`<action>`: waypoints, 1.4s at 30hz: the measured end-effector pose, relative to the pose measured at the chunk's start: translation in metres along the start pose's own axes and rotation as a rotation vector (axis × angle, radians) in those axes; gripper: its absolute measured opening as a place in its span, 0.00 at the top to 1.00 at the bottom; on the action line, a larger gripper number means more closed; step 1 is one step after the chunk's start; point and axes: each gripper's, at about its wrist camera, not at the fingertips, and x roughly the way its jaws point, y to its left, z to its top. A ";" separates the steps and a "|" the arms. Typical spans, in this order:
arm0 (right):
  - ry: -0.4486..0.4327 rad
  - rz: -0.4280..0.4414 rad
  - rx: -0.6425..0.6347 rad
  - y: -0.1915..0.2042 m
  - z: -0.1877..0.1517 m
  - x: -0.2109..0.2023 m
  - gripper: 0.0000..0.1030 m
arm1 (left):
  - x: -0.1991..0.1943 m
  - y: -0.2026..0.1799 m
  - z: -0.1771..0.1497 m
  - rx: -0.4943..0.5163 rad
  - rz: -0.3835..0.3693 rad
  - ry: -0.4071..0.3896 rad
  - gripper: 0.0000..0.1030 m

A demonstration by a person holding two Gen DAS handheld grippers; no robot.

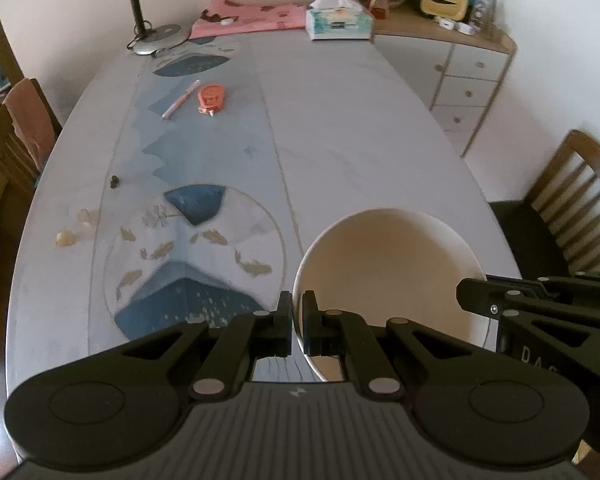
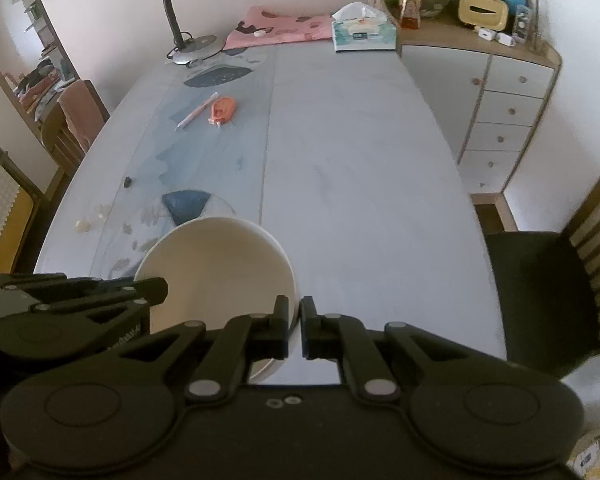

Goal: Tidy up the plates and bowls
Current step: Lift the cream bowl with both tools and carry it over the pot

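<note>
A large cream bowl (image 1: 388,264) hangs above the near end of the table, carried between both grippers. In the left wrist view, my left gripper (image 1: 296,304) is shut on the bowl's left rim, one finger inside and one outside. The right gripper (image 1: 472,300) reaches in from the right edge and meets the opposite rim. The right wrist view shows the same bowl (image 2: 220,264), with my right gripper (image 2: 295,308) shut on its right rim and the left gripper (image 2: 156,288) at its left rim. The bowl is empty.
A long grey table (image 1: 340,128) carries a blue patterned runner, a pink pen (image 1: 181,100), an orange tape dispenser (image 1: 211,98), a desk lamp (image 1: 156,36), a tissue box (image 1: 338,22) and a pink cloth at the far end. Wooden chairs (image 2: 580,248) stand on both sides, and a drawer cabinet (image 2: 500,104) at the right.
</note>
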 end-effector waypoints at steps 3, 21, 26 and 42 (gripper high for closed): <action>-0.008 -0.007 0.009 0.000 -0.017 -0.017 0.94 | -0.014 -0.007 -0.016 0.027 -0.010 -0.005 0.96; -0.005 -0.047 0.091 -0.024 -0.116 -0.073 0.94 | -0.050 -0.052 -0.103 0.157 -0.084 -0.006 0.96; 0.002 -0.056 0.110 -0.030 -0.136 -0.075 0.94 | -0.048 -0.063 -0.123 0.193 -0.099 -0.014 0.96; 0.015 -0.104 0.085 -0.036 -0.185 -0.063 0.94 | -0.025 -0.079 -0.166 0.281 -0.120 -0.037 0.96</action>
